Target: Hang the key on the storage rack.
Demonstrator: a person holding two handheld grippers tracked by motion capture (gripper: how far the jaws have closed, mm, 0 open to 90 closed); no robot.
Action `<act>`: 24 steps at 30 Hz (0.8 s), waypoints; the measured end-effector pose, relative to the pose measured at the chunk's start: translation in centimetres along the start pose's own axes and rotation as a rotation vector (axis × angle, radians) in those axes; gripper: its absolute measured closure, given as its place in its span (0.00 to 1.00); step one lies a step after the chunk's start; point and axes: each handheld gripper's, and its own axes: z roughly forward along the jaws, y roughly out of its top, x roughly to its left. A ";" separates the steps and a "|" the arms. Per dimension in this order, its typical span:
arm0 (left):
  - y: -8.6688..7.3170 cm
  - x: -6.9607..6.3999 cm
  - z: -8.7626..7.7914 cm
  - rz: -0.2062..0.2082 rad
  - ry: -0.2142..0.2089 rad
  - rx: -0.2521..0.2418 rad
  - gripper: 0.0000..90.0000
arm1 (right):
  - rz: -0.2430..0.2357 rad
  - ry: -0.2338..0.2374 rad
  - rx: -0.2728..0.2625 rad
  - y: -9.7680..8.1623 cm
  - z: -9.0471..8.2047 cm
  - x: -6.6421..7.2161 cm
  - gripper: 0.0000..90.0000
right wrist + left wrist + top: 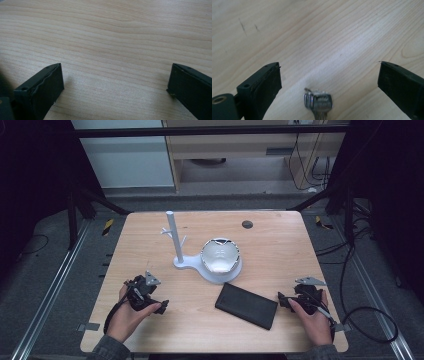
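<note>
Keys (318, 101) lie flat on the counter (270, 245) between the left gripper's (145, 296) wide-open fingers (265, 86), low in the left gripper view and nearer the left one; the right gripper (300, 301) rests near the counter's right edge beside a black case (246, 305), its fingers (46, 86) also spread wide over bare wood. The likely step is picking up the keys, perhaps for the white stand (176, 240) with its bowl (220, 255): centre them, press low, close slowly so they don't skid.

keys (318, 102): cut off at bottom edge | bowl (220, 255) contents: unclear
</note>
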 end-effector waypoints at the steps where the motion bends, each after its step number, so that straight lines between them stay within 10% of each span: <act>1: -0.3 0.5 -0.3 -0.017 -0.024 0.021 0.06 | -0.001 0.000 0.000 0.0 0.0 0.0 0.00; 14: -1.6 3.3 -0.7 -0.012 0.043 0.041 0.17 | -0.004 0.001 0.000 0.0 0.0 0.0 0.00; 24: -2.8 3.0 -1.3 -0.007 -0.017 0.101 0.31 | 0.001 0.003 -0.001 -0.1 -0.1 0.1 0.00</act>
